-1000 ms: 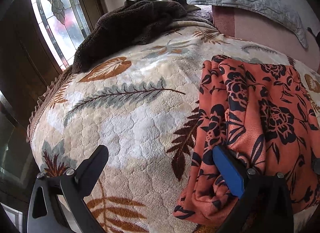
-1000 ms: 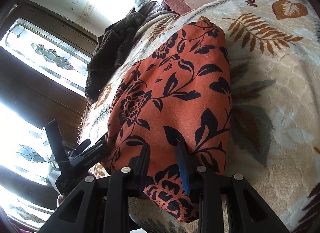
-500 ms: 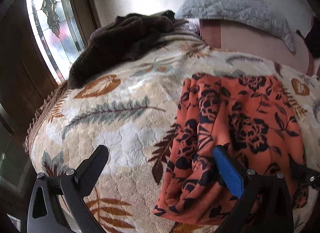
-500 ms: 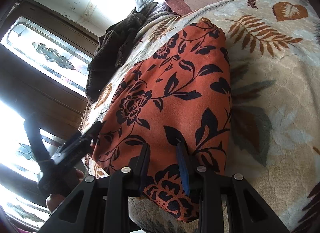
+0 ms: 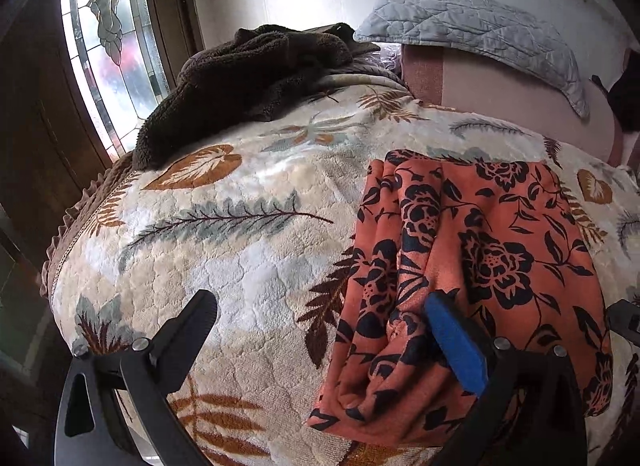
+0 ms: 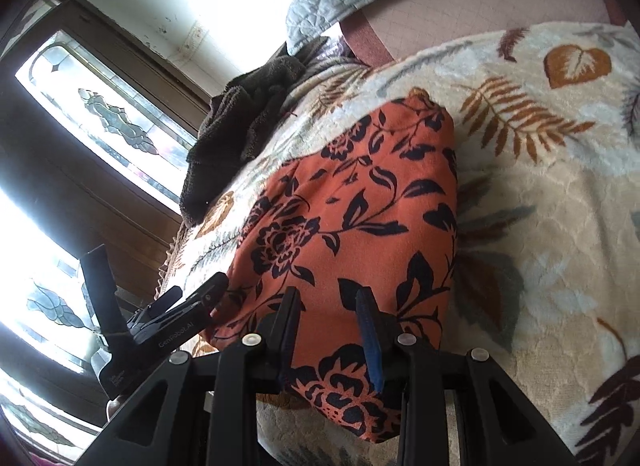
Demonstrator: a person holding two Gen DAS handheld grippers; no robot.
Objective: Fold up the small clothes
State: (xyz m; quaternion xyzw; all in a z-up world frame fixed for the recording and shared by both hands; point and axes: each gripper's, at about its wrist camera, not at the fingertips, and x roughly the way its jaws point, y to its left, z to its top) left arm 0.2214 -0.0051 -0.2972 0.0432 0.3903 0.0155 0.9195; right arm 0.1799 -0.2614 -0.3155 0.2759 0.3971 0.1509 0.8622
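Observation:
An orange garment with black flowers (image 5: 480, 250) lies folded on the leaf-patterned blanket (image 5: 224, 258). My left gripper (image 5: 320, 304) stands wide open at the garment's near left corner. Its blue-padded finger (image 5: 452, 342) rests against the bunched fabric, while the other finger sits over bare blanket. In the right wrist view the garment (image 6: 360, 201) runs away from my right gripper (image 6: 327, 296), which is shut on its near edge, with a thick fold pinched between the pads and the hem hanging below. The left gripper (image 6: 154, 282) shows at the garment's left corner.
A dark brown fleece (image 5: 248, 77) is heaped at the far left of the bed. A grey quilted pillow (image 5: 480, 37) lies on a pink cushion (image 5: 500, 89) at the back. A stained-glass window (image 5: 108, 45) and dark wood are on the left, past the blanket's edge.
Both grippers have risen a little and tipped up, so more of the wall and pillow shows. The garment's near edge came up with the right gripper. Neither gripper's jaws changed.

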